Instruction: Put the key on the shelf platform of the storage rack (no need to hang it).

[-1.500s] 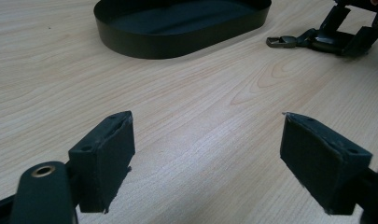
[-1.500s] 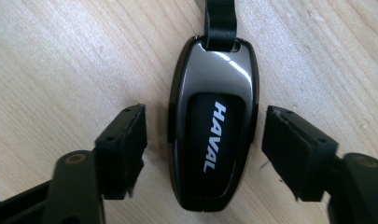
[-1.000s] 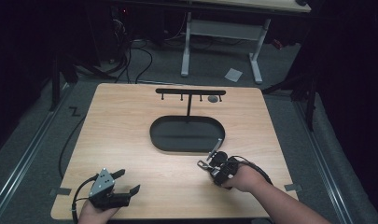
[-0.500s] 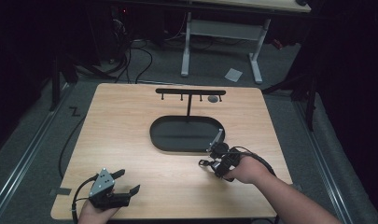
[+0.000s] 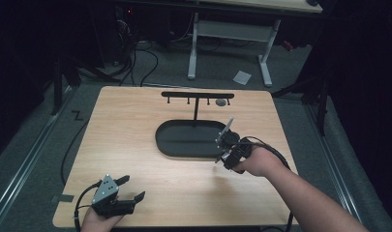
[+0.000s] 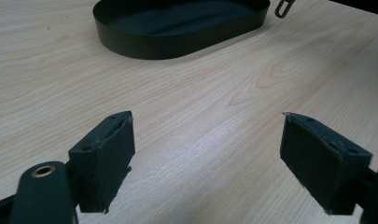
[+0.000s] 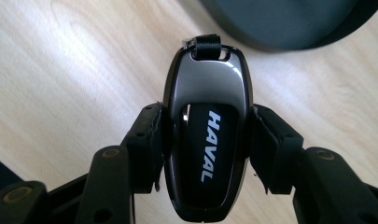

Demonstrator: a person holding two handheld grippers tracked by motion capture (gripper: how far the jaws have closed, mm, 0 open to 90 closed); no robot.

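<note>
In the high view the right gripper (image 5: 226, 145) had moved up from the lower right of the frame to the right rim of the black oval tray (image 5: 160, 143) — a second earlier it sat lower on the worktop (image 5: 135, 116), clear of the tray. Its fingers (image 7: 147, 140) pinched a glossy Haval car key fob (image 7: 205, 140) by its sides, strap loop forward, probably bound for the tray or the hook rack (image 5: 197, 95) behind it. At lower left the left gripper (image 5: 128, 189) had not shifted, fingers (image 6: 105, 154) spread wide on nothing.
</note>
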